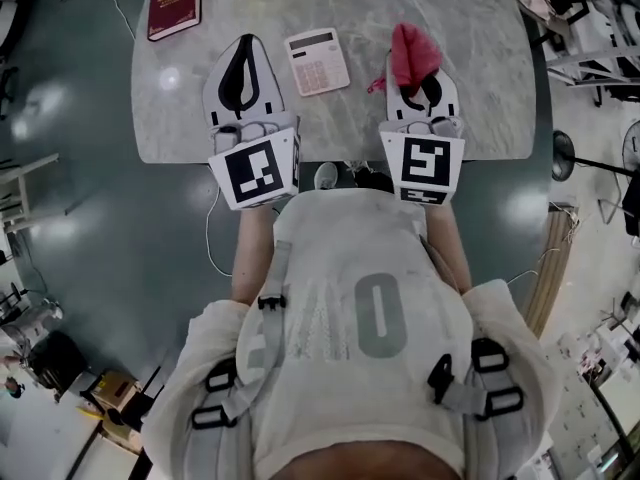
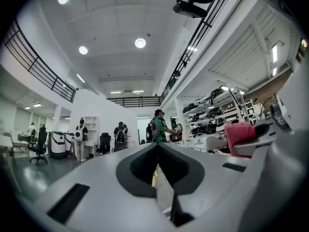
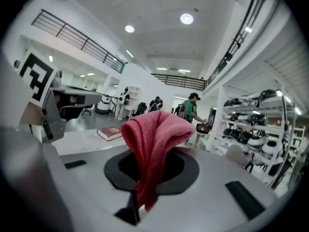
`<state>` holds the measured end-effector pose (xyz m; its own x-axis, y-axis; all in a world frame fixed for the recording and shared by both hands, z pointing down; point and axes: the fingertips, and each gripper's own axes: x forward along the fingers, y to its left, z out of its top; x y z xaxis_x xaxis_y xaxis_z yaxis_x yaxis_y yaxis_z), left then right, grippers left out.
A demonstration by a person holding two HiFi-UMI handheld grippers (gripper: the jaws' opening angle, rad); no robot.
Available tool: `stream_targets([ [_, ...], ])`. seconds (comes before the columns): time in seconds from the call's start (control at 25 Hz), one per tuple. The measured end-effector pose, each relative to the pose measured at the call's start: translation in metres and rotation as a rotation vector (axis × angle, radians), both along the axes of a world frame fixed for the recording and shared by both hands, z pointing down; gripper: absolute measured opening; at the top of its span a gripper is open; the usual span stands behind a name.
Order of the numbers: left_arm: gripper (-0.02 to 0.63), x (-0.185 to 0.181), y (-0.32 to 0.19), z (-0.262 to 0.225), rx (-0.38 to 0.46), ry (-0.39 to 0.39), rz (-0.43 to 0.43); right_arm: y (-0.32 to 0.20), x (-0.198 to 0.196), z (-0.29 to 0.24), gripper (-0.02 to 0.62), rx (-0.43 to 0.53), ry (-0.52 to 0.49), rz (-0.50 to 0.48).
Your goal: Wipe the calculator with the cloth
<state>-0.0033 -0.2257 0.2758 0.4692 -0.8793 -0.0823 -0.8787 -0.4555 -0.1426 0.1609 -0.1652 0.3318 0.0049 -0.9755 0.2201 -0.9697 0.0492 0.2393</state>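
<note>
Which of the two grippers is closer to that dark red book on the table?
Left. The left gripper is just right of and below the book in the head view; the right gripper, holding the pink cloth, is farther right, beyond the calculator.

Bare table (image 1: 480,78) each side of calculator (image 1: 318,61) — room to pass; book (image 1: 175,1) sits far-left corner, well apart.

Calculator (image 1: 317,61) keys — too small
</note>
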Motion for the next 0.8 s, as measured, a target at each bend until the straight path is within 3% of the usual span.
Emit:
stream_targets([
  [0.16,0.021,0.001,-0.001,0.008,-0.005,-0.016,0.003,0.014,0.008,0.023,0.055,-0.037,-0.096,0.032],
  [0.8,0.021,0.016,0.003,-0.005,0.012,0.0,0.008,0.011,0.026,0.021,0.055,-0.03,-0.077,0.002],
])
